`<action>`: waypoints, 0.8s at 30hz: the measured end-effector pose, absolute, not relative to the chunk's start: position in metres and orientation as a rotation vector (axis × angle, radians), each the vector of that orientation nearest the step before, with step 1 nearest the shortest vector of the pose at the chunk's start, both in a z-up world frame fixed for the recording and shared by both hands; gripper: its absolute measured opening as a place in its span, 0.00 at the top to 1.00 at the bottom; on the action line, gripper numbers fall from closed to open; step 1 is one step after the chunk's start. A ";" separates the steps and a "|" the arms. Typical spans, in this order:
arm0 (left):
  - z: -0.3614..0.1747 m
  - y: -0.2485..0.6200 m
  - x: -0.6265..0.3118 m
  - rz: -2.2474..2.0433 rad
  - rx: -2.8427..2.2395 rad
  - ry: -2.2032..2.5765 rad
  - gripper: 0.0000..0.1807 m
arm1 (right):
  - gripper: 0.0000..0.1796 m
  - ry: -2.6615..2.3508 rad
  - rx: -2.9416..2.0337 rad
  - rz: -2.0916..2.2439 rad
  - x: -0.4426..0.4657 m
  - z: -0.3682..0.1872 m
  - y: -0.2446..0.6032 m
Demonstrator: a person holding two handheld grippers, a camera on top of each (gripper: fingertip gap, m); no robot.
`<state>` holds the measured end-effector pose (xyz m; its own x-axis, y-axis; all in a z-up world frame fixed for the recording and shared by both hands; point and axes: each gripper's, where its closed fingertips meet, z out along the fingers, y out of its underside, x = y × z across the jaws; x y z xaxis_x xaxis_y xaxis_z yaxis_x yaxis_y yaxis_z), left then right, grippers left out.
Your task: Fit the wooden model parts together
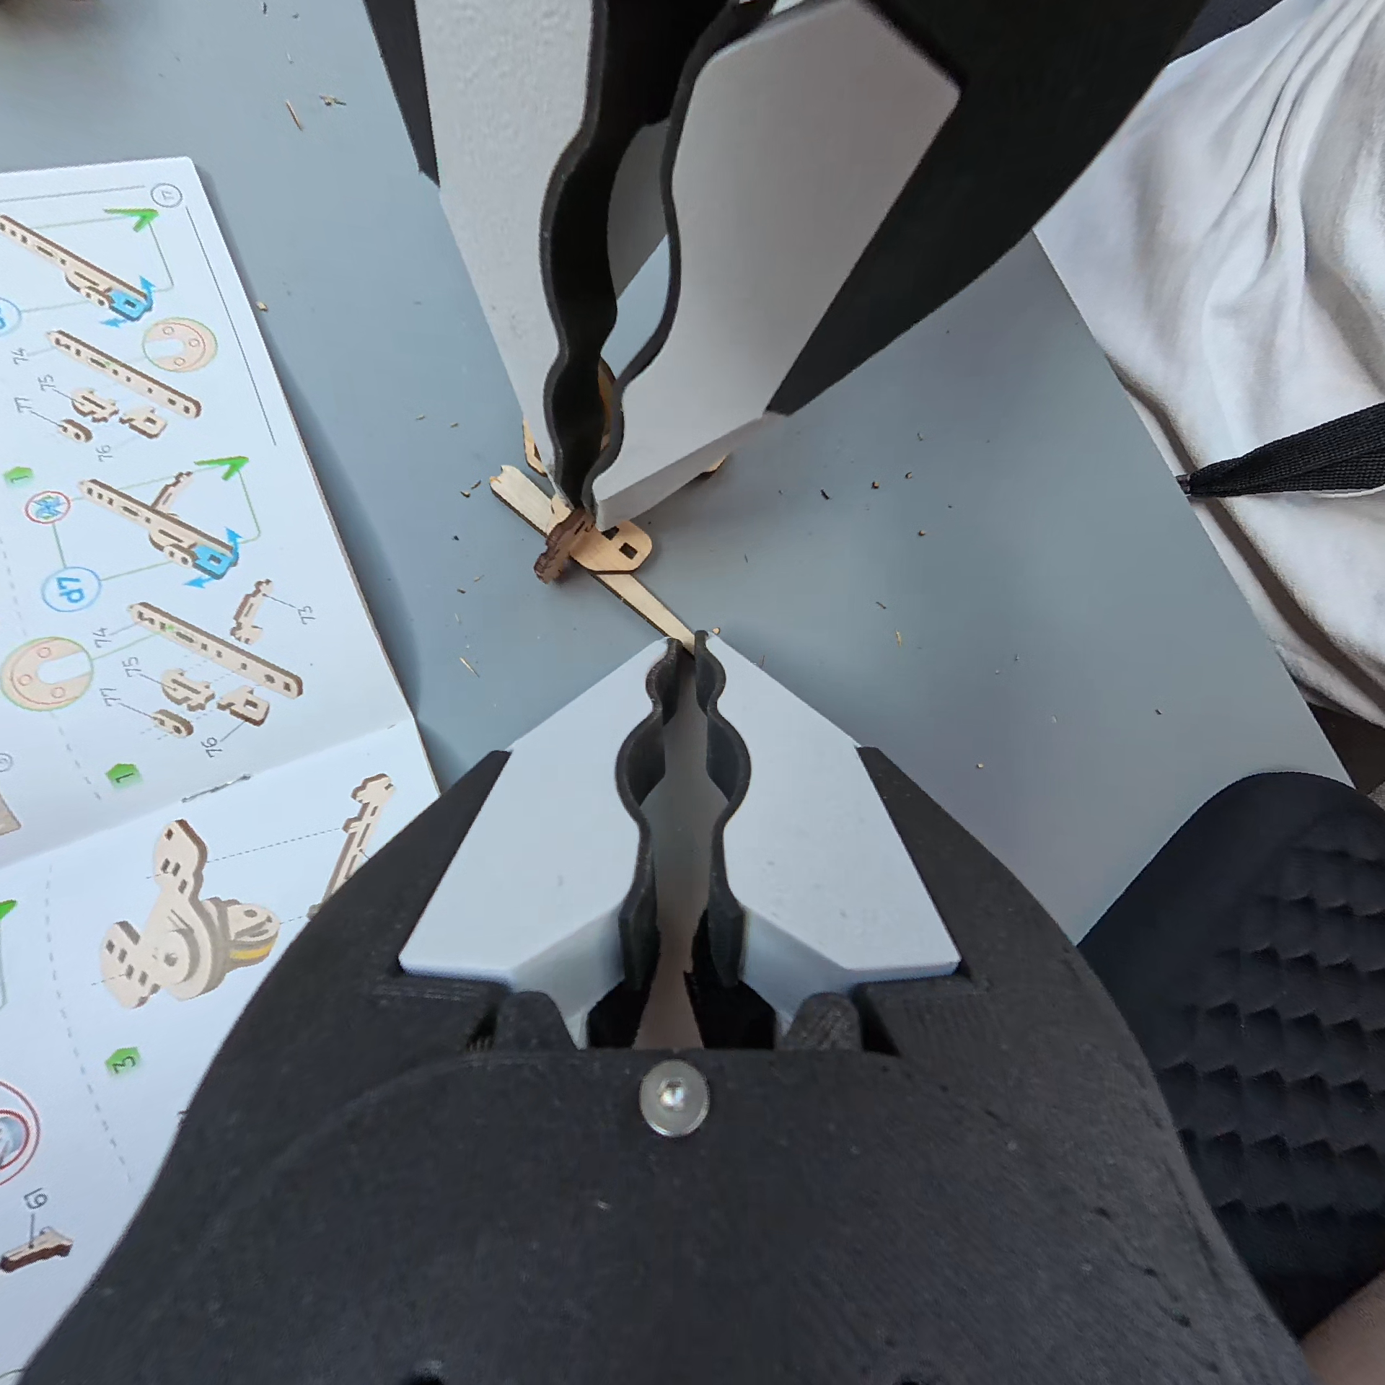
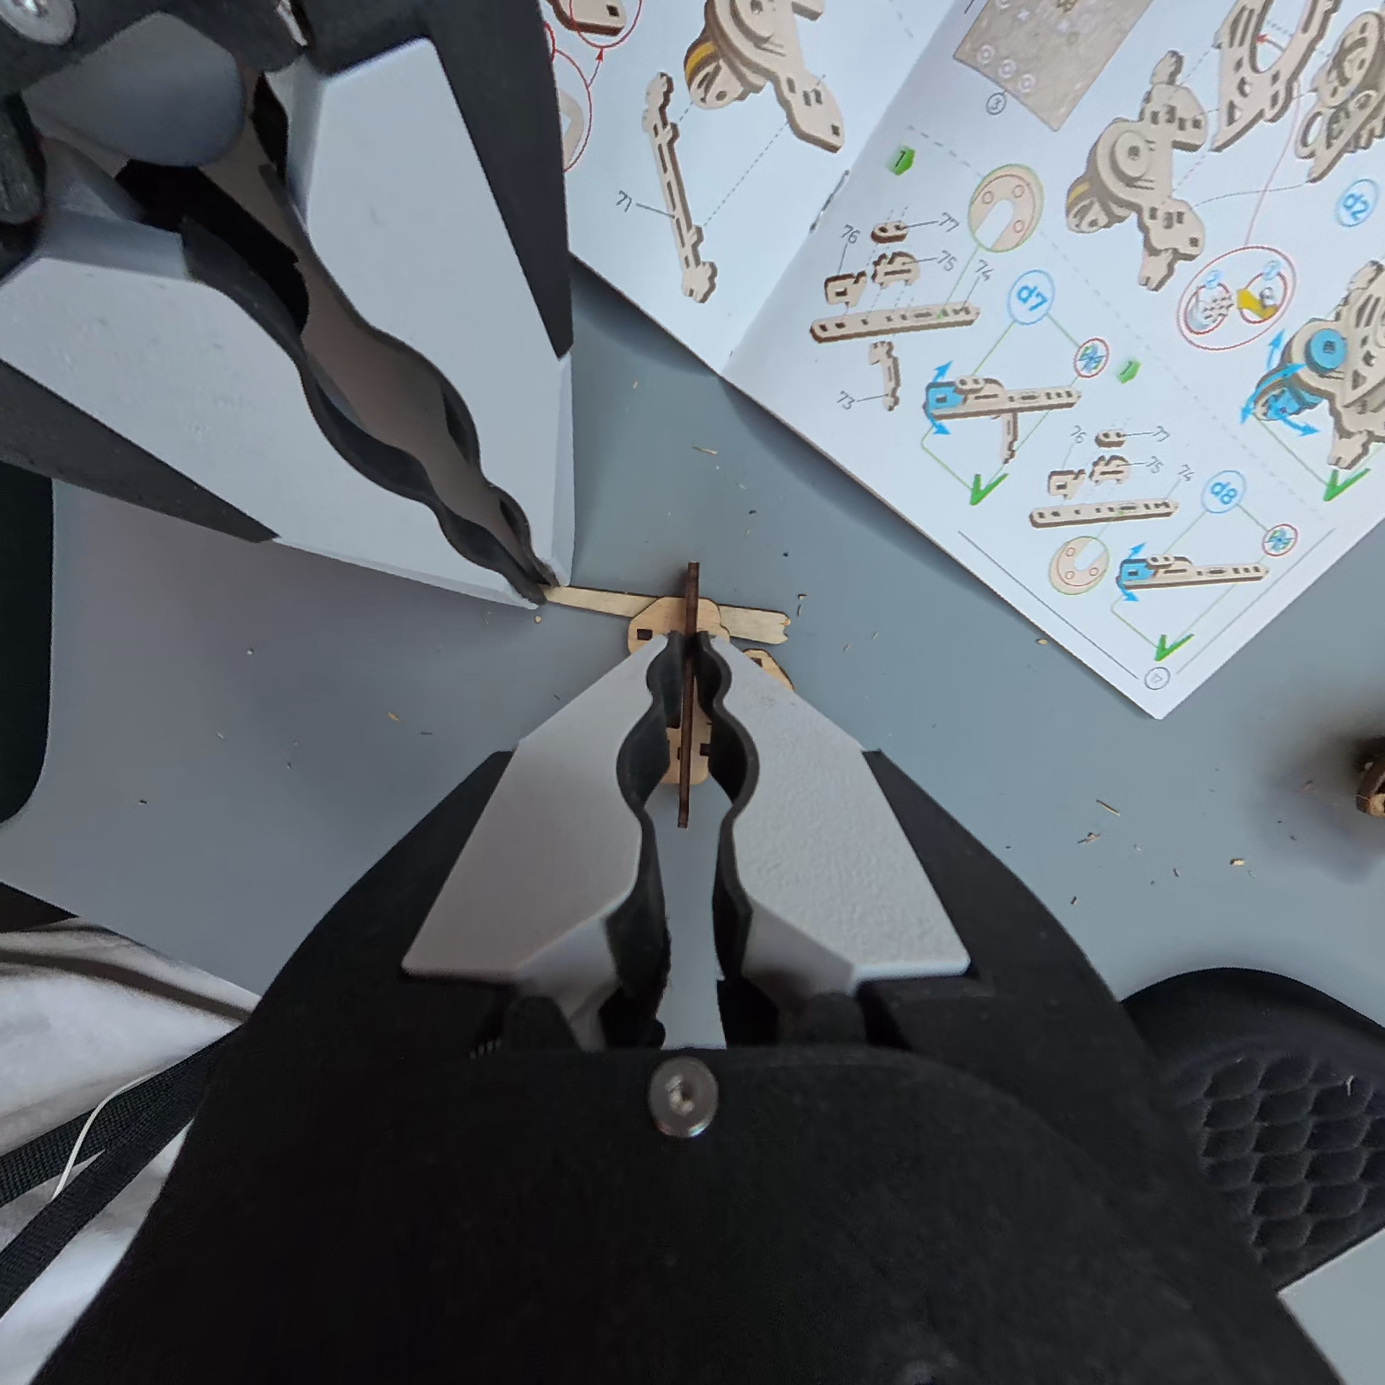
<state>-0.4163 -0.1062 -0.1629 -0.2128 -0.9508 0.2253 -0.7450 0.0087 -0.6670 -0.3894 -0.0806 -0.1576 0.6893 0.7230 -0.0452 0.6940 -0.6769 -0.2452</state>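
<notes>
Pinching the wooden strip's (image 1: 637, 588) end, the left gripper (image 1: 683, 646) steadies it; the right gripper (image 2: 688, 638) clamps an upright toothed piece (image 2: 687, 697) over the slotted plate (image 2: 650, 628), seemingly half-seated; pressing home remains.

Pale wooden strip (image 2: 599, 599) lies flat on the table; thin notched piece (image 2: 688, 689) stands edge-on across it.

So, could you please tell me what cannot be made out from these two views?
- Left wrist view: the wooden strip's far end, behind the right gripper.
- Right wrist view: the upright wooden piece's joint, hidden between the fingers; a wooden object cut off by the right edge.
</notes>
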 end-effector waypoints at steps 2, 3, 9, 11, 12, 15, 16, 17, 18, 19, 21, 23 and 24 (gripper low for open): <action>-0.163 -0.106 -0.416 -1.020 -1.761 1.996 0.99 | 0.99 -1.134 -2.700 0.202 -0.390 -0.158 -0.080; -0.163 -0.106 -0.416 -1.022 -1.760 1.996 0.99 | 0.99 -1.133 -2.700 0.201 -0.390 -0.158 -0.080; -0.163 -0.106 -0.416 -1.022 -1.722 1.994 0.99 | 0.99 -1.159 -2.676 0.166 -0.390 -0.159 -0.080; -0.163 -0.106 -0.416 -1.025 -1.739 1.991 0.99 | 0.99 -1.156 -2.678 0.176 -0.390 -0.160 -0.080; -0.163 -0.106 -0.416 -1.027 -1.747 1.990 0.99 | 0.99 -1.150 -2.671 0.173 -0.390 -0.160 -0.080; -0.162 -0.106 -0.416 -1.035 -1.753 1.987 1.00 | 0.99 -1.151 -2.640 0.148 -0.391 -0.161 -0.080; -0.162 -0.106 -0.416 -1.040 -1.757 1.985 1.00 | 0.98 -1.148 -2.631 0.145 -0.391 -0.161 -0.080; -0.162 -0.106 -0.416 -1.044 -1.759 1.983 1.00 | 0.98 -1.143 -2.623 0.149 -0.391 -0.161 -0.080; -0.162 -0.106 -0.416 -1.046 -1.761 1.981 0.99 | 0.98 -1.135 -2.621 0.162 -0.391 -0.161 -0.080; -0.162 -0.106 -0.416 -1.047 -1.761 1.980 1.00 | 0.98 -1.129 -2.618 0.180 -0.391 -0.161 -0.080; -0.162 -0.106 -0.416 -1.053 -1.761 1.977 1.00 | 0.98 -1.128 -2.615 0.237 -0.391 -0.161 -0.080; -0.162 -0.106 -0.416 -1.070 -1.763 1.971 1.00 | 0.98 -1.109 -2.636 0.295 -0.392 -0.160 -0.080; -0.162 -0.106 -0.416 -1.081 -1.765 1.967 1.00 | 0.98 -1.115 -2.637 0.306 -0.392 -0.159 -0.080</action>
<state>-0.4164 -0.1065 -0.1622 -0.2105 -0.9413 0.2638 -0.7273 -0.0295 -0.6857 -0.3920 -0.0804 -0.1595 0.6832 0.7246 -0.0908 0.6694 -0.6711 -0.3185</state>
